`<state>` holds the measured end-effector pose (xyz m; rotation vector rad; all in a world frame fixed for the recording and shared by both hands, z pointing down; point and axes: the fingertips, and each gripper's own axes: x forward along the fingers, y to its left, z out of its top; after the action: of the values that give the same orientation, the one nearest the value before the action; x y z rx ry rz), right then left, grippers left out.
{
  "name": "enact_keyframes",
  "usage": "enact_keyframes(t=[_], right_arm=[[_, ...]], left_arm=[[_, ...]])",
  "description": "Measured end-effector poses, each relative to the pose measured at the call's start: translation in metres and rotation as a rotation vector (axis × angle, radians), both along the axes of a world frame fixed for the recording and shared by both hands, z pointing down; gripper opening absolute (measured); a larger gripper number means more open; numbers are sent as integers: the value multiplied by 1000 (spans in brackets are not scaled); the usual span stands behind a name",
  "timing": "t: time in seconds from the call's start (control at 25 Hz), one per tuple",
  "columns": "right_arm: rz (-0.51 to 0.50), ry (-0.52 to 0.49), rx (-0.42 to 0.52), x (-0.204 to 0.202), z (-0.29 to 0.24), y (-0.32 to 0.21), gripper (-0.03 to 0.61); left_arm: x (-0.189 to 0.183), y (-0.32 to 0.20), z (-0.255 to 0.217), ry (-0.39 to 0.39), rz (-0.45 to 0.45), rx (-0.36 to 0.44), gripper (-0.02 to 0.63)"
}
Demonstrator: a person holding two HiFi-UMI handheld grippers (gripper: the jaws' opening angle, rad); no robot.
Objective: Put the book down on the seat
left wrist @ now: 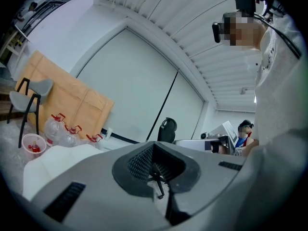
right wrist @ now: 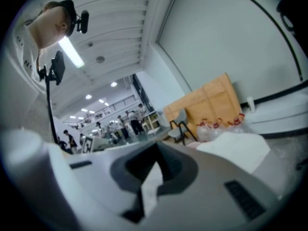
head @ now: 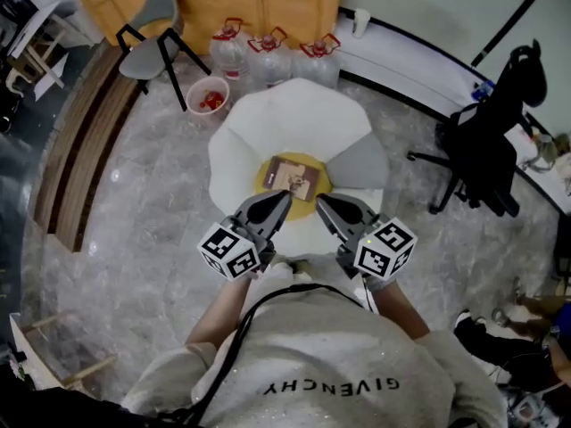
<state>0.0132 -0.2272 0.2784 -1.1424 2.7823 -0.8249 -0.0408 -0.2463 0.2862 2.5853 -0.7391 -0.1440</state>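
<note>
A: From the head view, how far along is it?

B: Done, I'd judge. The book (head: pixel 294 177) lies flat on the yellow cushion (head: pixel 266 178) in the middle of the white seat (head: pixel 294 114), with nothing touching it. It has a brownish cover with a paler patch and sits slightly askew. The left gripper (head: pixel 285 196) and right gripper (head: pixel 319 200) hang just short of the seat, clear of the book.

A: And the left gripper view?

B: The left gripper (left wrist: pixel 154 148) has its jaws pressed together with nothing between them. A bit of the seat (left wrist: pixel 53 160) shows low at the left, but no book.

A: The right gripper view?

B: The same. The right gripper (right wrist: pixel 155 153) has its jaws closed tip to tip and empty, with the seat (right wrist: pixel 236 148) off to the right. All that looks left is drawing clear.
</note>
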Motion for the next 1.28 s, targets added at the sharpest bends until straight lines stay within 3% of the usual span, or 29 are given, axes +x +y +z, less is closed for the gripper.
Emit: enact_keyframes(t=[0.4, 1.28], right_arm=[[-31, -6, 54, -7, -18, 1, 15], [-26, 37, 17, -5, -9, 3, 15]], left_arm=[[-14, -9, -23, 0, -48, 63, 21], [-16, -15, -2, -2, -58, -9, 21]])
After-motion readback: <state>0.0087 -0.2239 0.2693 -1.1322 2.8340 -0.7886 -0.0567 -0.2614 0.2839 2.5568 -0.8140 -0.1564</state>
